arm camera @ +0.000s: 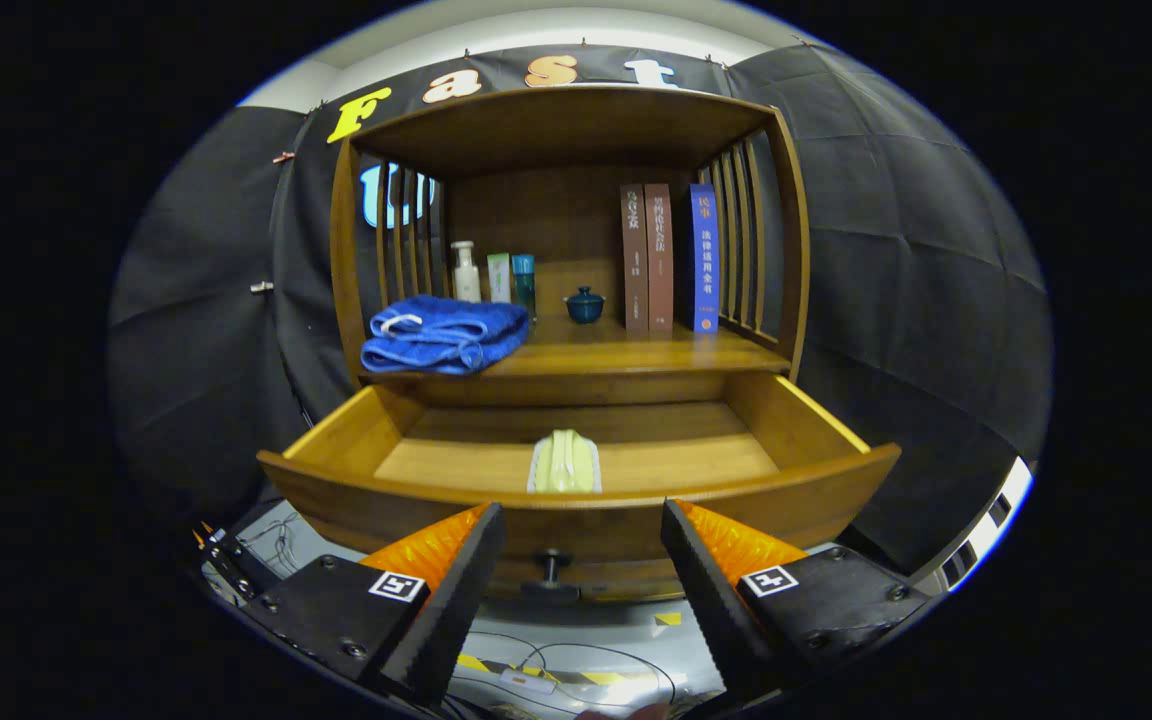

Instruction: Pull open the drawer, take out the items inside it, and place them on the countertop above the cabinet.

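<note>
The gripper [581, 550] stood wide open, holding nothing, its fingers flanking the drawer knob [551, 572]. Just beyond and above them, inside the pulled-out drawer [336, 480], lay a pale green item [564, 462], perhaps a folded cloth, lengthwise pointing away.

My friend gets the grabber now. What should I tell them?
Gripper: open, holding nothing, fingers spread either side of the drawer knob.
Drawer: already pulled open.
Inside it: one pale green item, near the front, just beyond the fingers.
Countertop: holds a blue towel, bottles, a small lidded pot and books.
Done: opening the drawer.
Left: lift the green item out and set it on the countertop, probably on the bare part right of the towel.
</note>
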`<state>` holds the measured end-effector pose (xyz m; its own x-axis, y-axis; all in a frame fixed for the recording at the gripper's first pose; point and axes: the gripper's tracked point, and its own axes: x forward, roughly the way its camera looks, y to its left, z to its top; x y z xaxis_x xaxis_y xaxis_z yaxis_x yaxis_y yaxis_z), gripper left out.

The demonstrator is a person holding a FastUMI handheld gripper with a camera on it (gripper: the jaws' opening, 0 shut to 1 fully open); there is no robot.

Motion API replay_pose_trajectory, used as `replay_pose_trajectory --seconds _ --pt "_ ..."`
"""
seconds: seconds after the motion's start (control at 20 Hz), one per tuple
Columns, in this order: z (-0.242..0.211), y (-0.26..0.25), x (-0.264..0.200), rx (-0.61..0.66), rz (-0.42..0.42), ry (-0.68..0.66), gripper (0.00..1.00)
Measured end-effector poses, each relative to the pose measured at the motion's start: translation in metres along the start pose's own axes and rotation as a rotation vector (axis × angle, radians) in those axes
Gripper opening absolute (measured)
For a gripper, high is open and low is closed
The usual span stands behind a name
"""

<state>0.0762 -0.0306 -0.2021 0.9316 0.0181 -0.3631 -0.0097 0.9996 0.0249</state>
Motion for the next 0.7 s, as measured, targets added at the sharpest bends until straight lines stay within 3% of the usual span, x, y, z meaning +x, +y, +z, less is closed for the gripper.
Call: replay_pose_trajectory --seconds 0.35,0.7 --pt "0.047 -0.003 0.052 -0.055 0.008 0.156 0.99" --pt "0.001 0.022 0.141 -0.104 0.055 0.452 0.99"
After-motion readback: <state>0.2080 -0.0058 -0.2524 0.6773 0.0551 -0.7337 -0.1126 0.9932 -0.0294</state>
